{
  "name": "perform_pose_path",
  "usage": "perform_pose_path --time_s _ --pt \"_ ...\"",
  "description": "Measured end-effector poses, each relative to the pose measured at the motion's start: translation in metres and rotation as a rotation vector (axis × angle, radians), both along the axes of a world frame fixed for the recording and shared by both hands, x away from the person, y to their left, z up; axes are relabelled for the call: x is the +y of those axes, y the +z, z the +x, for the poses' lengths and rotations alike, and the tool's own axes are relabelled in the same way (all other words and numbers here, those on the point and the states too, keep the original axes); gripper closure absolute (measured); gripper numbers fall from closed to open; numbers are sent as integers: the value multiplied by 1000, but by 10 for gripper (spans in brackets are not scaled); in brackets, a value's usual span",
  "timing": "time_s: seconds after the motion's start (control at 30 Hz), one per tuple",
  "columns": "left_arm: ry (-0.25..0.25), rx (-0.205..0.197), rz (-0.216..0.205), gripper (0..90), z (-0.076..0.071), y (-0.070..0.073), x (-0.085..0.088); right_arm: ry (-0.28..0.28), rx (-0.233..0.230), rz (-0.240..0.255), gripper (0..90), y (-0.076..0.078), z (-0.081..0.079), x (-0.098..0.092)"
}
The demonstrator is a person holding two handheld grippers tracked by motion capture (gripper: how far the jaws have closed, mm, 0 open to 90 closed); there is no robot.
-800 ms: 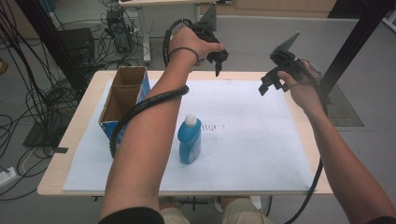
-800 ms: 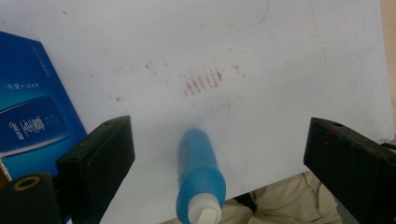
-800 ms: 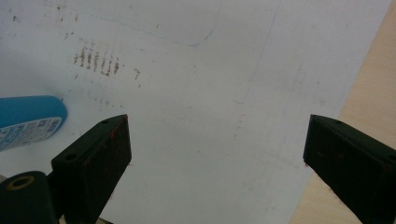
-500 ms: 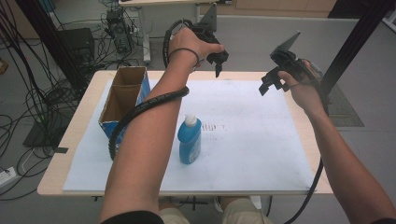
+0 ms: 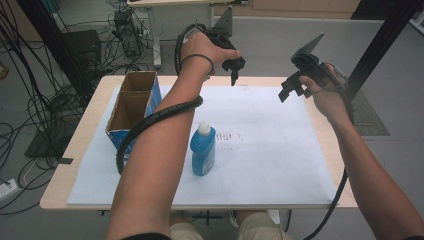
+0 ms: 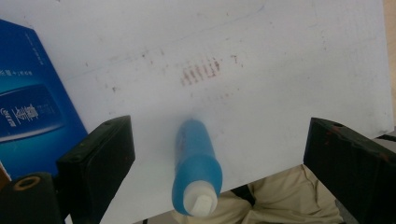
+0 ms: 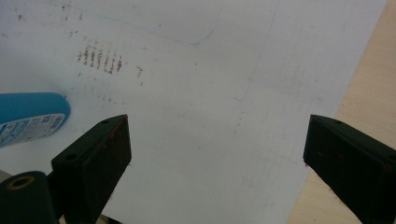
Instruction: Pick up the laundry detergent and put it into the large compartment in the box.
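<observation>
Bottle (image 5: 203, 151) upright, white cap topmost, left gripper (image 5: 234, 70) spread, right gripper (image 5: 287, 90) spread

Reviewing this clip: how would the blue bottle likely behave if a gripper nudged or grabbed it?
The blue bottle stands upright on the white sheet, tall over a narrow base, so a high nudge would probably tip it. It looks nearly full of blue liquid, so likely heavy for its size. Its smooth plastic sides may slip in the fingers.
</observation>
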State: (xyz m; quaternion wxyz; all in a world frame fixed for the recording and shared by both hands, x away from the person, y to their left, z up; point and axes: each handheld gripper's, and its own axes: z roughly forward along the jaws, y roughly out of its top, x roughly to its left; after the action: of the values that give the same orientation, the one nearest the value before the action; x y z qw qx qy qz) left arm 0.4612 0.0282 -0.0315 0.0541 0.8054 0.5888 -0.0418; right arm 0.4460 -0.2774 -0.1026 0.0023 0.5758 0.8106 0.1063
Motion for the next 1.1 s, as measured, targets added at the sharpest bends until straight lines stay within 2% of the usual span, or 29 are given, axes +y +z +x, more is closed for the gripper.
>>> perform_pose_path --time_s 0.5,1.1 --pt "6 -6 13 90 -23 6 3 3 -4 -5 75 1 -7 2" --pt "-21 -25 9 87 -58 9 9 8 -9 -12 74 7 -20 6"
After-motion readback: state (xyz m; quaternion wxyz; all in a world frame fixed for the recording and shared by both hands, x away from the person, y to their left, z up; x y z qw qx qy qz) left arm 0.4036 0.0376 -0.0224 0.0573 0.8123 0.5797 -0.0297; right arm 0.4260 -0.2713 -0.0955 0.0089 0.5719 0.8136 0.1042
